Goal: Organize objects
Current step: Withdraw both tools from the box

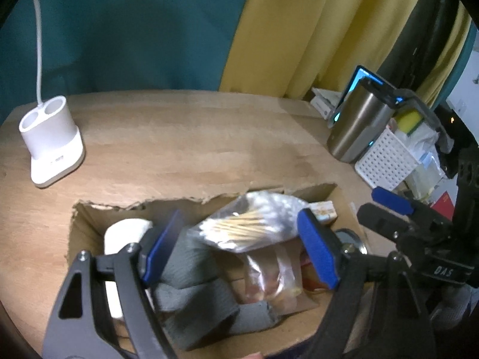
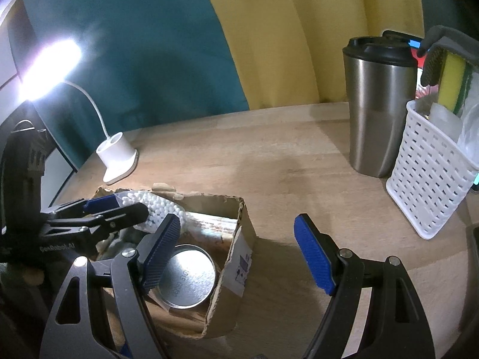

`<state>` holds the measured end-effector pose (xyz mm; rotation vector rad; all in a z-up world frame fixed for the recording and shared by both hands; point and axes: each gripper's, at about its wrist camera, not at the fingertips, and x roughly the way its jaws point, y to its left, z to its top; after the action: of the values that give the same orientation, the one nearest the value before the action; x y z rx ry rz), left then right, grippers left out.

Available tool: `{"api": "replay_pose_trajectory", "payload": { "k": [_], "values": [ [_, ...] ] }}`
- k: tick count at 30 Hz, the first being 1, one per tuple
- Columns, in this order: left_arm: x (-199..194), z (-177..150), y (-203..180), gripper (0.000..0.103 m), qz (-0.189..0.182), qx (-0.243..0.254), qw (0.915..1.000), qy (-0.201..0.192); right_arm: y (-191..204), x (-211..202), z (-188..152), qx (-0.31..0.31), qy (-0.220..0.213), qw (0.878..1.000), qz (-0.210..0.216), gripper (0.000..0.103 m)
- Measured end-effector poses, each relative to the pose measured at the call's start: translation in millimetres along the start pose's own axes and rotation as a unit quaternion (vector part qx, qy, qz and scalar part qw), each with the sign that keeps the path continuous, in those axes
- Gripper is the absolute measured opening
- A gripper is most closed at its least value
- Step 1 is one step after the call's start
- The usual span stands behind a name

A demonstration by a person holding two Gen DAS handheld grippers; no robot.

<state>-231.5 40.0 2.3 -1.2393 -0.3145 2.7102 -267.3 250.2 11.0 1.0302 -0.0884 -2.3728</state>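
A torn cardboard box (image 1: 86,224) stands on the wooden table (image 1: 179,137). It holds a clear bag of cotton swabs (image 1: 245,224), a grey cloth (image 1: 197,293), a white object (image 1: 125,233) and a round metal tin (image 2: 188,275). My left gripper (image 1: 239,248) hovers open over the box, its blue pads either side of the swab bag but not pressing it. My right gripper (image 2: 238,252) stands open over the box's right wall (image 2: 236,257), with nothing between its pads. Each gripper shows in the other's view: right gripper (image 1: 386,214), left gripper (image 2: 116,209).
A white lamp base (image 1: 51,140) with a lit gooseneck lamp (image 2: 51,65) stands at the far left. At the right are a steel tumbler (image 2: 377,110) and a white perforated basket (image 2: 431,173) holding a yellow sponge (image 2: 452,80). Teal and yellow curtains hang behind.
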Motion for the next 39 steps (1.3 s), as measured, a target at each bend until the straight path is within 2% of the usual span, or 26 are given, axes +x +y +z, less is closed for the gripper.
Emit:
{"api": "replay_pose_trajectory", "payload": {
  "k": [18, 39],
  "values": [
    [-50, -22, 20, 0.080, 0.002, 0.005, 0.9993, -0.038, 36, -28, -15, -0.024, -0.003, 1.000, -0.016, 0.081],
    [-88, -56, 37, 0.080, -0.007, 0.003, 0.9986, -0.053, 72, -45, -43, -0.040, 0.008, 0.999, -0.025, 0.081]
  ]
}}
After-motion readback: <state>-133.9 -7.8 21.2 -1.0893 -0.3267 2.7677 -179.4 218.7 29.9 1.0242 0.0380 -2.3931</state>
